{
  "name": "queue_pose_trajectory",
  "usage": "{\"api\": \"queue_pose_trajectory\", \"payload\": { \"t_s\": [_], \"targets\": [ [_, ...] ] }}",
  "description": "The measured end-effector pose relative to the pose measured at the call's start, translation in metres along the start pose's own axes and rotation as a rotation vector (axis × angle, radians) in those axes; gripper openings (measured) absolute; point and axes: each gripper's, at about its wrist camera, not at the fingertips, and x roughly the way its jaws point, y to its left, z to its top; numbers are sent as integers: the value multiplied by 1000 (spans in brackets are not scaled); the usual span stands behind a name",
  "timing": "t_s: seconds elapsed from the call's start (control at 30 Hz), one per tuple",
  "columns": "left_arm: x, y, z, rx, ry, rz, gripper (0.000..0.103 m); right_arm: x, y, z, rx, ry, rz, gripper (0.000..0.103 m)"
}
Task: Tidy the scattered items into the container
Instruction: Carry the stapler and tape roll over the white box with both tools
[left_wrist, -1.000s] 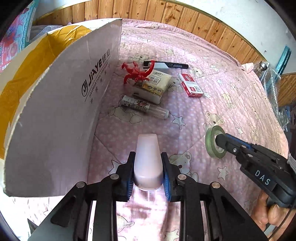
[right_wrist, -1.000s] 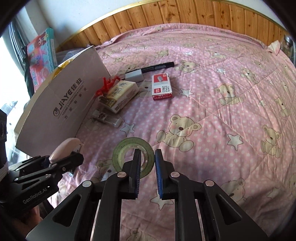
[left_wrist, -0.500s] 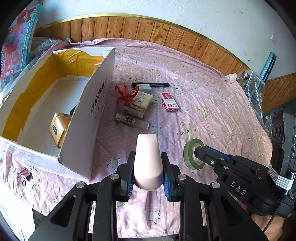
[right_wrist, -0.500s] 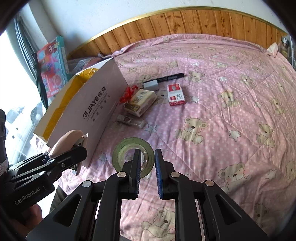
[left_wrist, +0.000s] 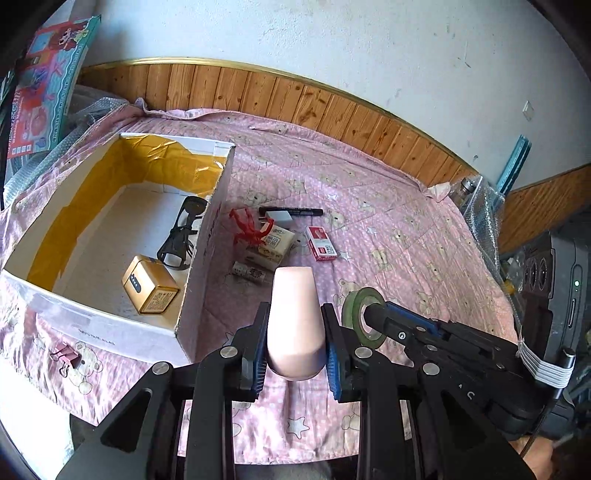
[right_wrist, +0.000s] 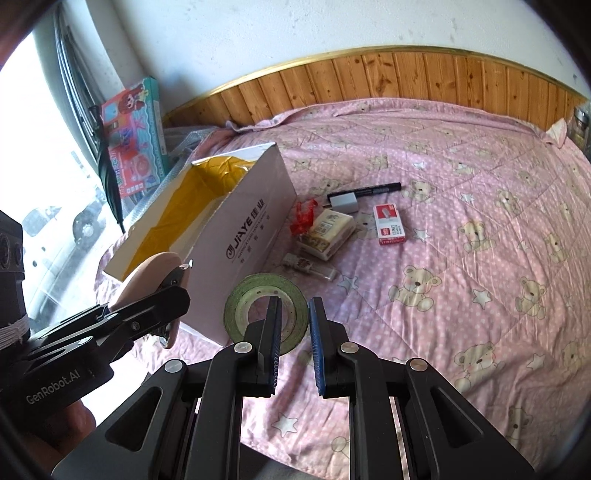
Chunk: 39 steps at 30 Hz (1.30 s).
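My left gripper (left_wrist: 295, 317) is shut on a pale pink oblong item (left_wrist: 293, 321), held in the air right of the box. The white cardboard box (left_wrist: 207, 236) with yellow lining stands open on the pink bedspread; black glasses (left_wrist: 181, 236) and a small yellow box (left_wrist: 149, 290) lie inside. My right gripper (right_wrist: 293, 314) is shut on the wall of a green tape roll (right_wrist: 266, 295), one finger through its hole. Beyond lie a red trinket (left_wrist: 243, 227), tissue pack (left_wrist: 275, 245), staple box (left_wrist: 322, 248), black marker (left_wrist: 295, 211), grey charger (left_wrist: 279, 216) and small tube (left_wrist: 249, 273).
A pink binder clip (left_wrist: 66, 356) lies on the bedspread in front of the box. A wooden headboard (left_wrist: 295, 99) and a wall close the far side. A toy carton (right_wrist: 136, 136) leans at the left, and bubble wrap (left_wrist: 480, 206) lies at the right edge.
Both grippers have risen well above the bed with the pink item and the tape roll still held. The inside of the box has come into the left wrist view.
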Motion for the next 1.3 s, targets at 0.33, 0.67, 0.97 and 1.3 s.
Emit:
{"api": "queue_pose_trajectory", "payload": {
  "t_s": [0.33, 0.67, 0.97, 1.3],
  "targets": [
    [-30, 34, 14, -69, -59, -30, 27, -3, 47, 25, -60, -20, 45, 15],
    [-54, 92, 37, -154, -129, 21, 27, 16, 98, 51, -135, -17, 99, 15],
    [-53, 145, 51, -229, -122, 82, 27, 52, 143, 68, -222, 19, 135, 15],
    [-20, 179, 67, -242, -36, 160, 27, 118, 162, 92, -255, 129, 131, 15]
  ]
}}
